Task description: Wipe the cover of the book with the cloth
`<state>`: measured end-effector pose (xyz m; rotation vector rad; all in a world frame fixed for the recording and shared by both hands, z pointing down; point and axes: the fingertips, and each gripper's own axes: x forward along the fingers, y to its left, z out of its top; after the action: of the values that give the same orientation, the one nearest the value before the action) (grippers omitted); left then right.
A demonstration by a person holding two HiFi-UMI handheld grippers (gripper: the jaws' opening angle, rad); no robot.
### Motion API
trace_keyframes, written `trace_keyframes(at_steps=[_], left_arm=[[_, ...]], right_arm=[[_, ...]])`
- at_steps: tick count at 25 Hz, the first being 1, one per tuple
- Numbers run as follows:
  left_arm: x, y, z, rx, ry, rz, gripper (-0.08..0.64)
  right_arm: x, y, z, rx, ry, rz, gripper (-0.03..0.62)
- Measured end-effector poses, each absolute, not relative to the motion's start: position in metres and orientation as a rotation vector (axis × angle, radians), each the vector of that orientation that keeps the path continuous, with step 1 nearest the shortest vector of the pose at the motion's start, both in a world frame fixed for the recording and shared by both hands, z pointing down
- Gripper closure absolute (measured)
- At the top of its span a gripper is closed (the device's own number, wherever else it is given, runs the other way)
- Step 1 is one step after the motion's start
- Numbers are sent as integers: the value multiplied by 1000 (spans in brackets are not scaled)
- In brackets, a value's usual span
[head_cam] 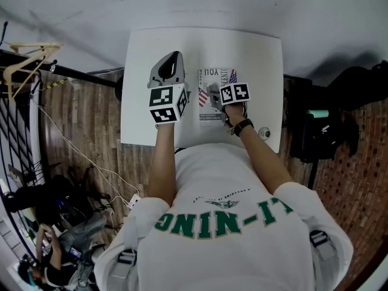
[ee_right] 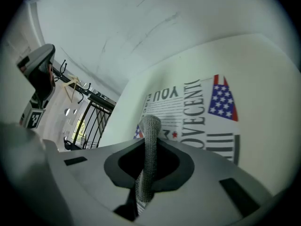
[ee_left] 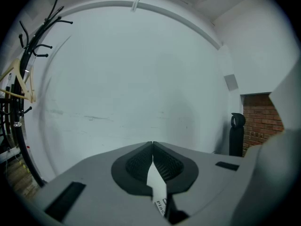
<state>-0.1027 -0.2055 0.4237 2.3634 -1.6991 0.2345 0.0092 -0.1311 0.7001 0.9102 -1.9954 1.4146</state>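
Book lies flat on white table, around mid-table; cover white with black print and a flag at one corner. Right gripper view shows the cover just beyond the jaws. Grey cloth, folded into a narrow strip, is pinched in the right gripper: jaws closed on it, rounded end sticking out past the tips over the cover. Whether cloth touches the cover, cannot tell. From the head view, the right gripper sits over the book's middle, black watch on that wrist. Left gripper is beside the book, off its left edge, over bare table. Its jaws meet at the tips, gripping nothing, and face a pale wall. Small round object near table's front right edge.
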Motion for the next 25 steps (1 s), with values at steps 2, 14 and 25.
trace_keyframes(at_steps=[2, 14, 25], left_arm=[[-100, -207, 425, 2370, -1687, 234, 545], [-77, -210, 424, 2416, -1629, 243, 545], [-100, -203, 425, 2365, -1693, 238, 545]], right_arm=[[34, -133, 700, 969, -1976, 1436, 554], [109, -138, 697, 1146, -1881, 1254, 554], [-38, -116, 685, 770, -2053, 1232, 552]])
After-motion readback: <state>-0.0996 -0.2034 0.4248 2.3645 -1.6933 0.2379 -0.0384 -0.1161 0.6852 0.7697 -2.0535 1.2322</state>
